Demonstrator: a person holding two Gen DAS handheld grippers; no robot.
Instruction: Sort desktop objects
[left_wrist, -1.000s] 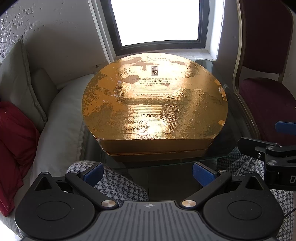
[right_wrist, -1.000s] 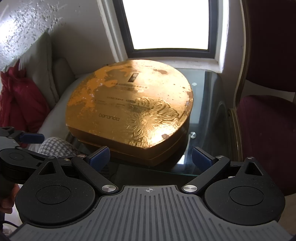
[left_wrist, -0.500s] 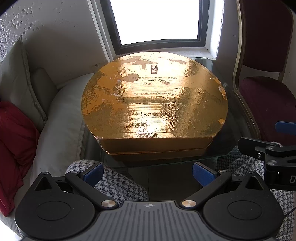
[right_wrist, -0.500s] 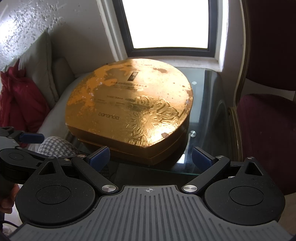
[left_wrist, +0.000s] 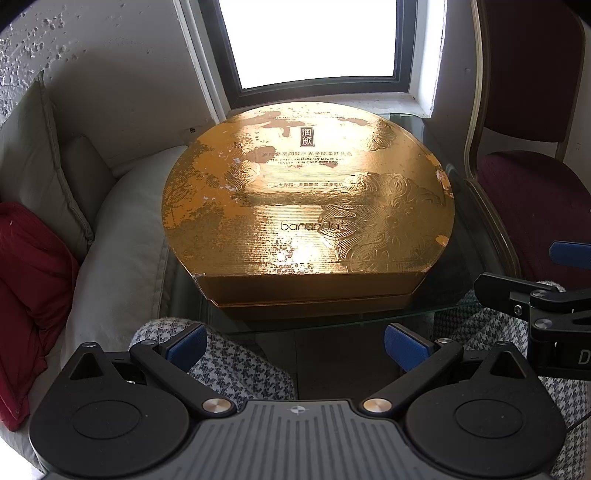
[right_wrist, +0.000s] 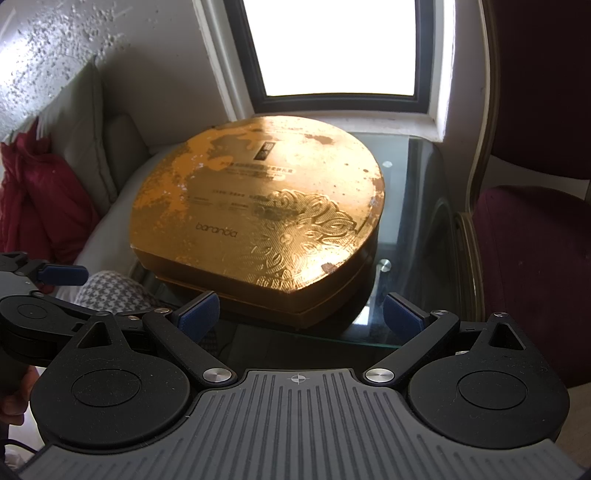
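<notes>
A large round gold gift box with a flat near side, marked "baranda", lies with its lid on atop a small glass table. The right wrist view has the same gold box on the glass table. My left gripper hovers open just short of the table's near edge, blue pads wide apart, nothing between them. My right gripper is open too, near the box's front right corner. Each gripper shows at the edge of the other's view.
A dark red upholstered chair stands right of the table. A grey sofa cushion and a red cloth lie to the left. A window sits behind the box. A person's houndstooth-clad knees are below the grippers.
Both views have crept slightly toward the box; it sits a little lower and larger in frame. Both grippers stay open.
</notes>
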